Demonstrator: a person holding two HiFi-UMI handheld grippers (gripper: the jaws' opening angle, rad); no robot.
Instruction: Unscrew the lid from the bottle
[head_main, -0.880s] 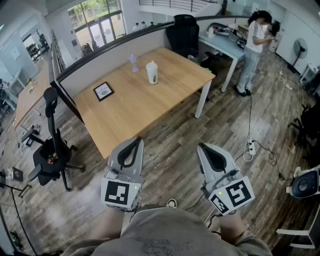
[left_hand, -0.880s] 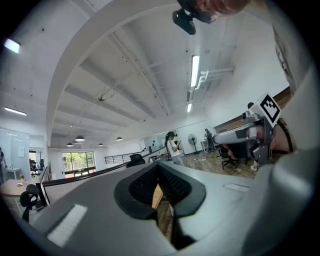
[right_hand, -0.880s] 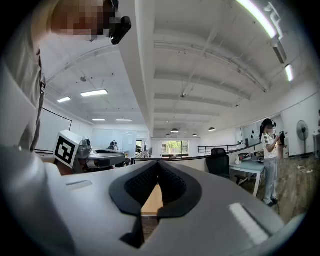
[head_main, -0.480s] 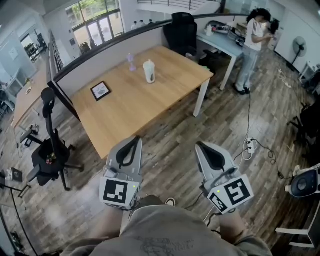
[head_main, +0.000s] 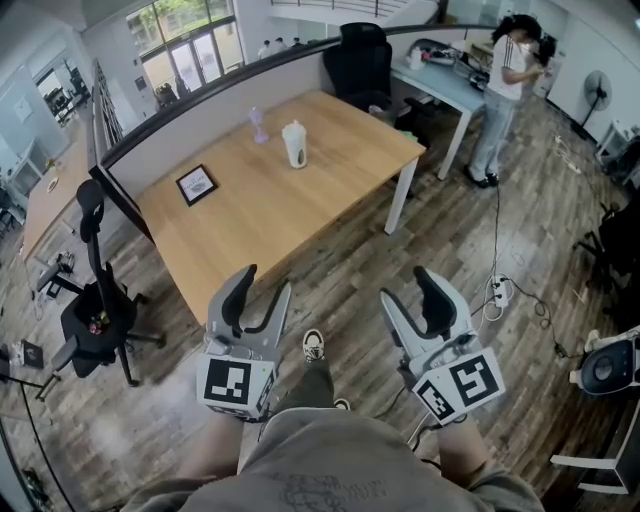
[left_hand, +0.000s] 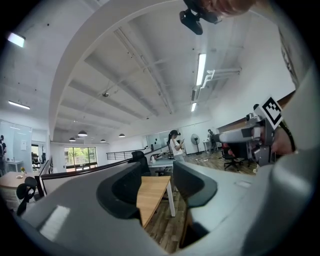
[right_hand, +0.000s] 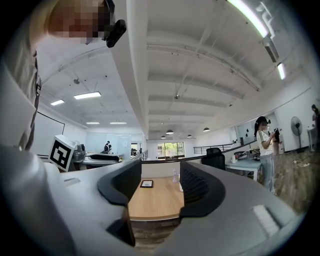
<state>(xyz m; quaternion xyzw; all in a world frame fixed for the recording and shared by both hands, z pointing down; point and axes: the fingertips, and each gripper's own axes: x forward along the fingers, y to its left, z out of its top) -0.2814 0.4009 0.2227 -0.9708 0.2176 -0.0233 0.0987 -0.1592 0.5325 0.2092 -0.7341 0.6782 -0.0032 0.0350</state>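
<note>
not begun; our left tongs (head_main: 262, 291) and right tongs (head_main: 415, 295) hang open, empty, short of the counter (head_main: 262, 215); its bottle (head_main: 294, 146) looks capped

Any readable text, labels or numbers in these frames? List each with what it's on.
Nothing legible.
White container: dark print, too small to read.
Framed card on the table: too small to read.
Marker cubes, left and right: black square patterns, no letters.
Shirt print: blurred.
</note>
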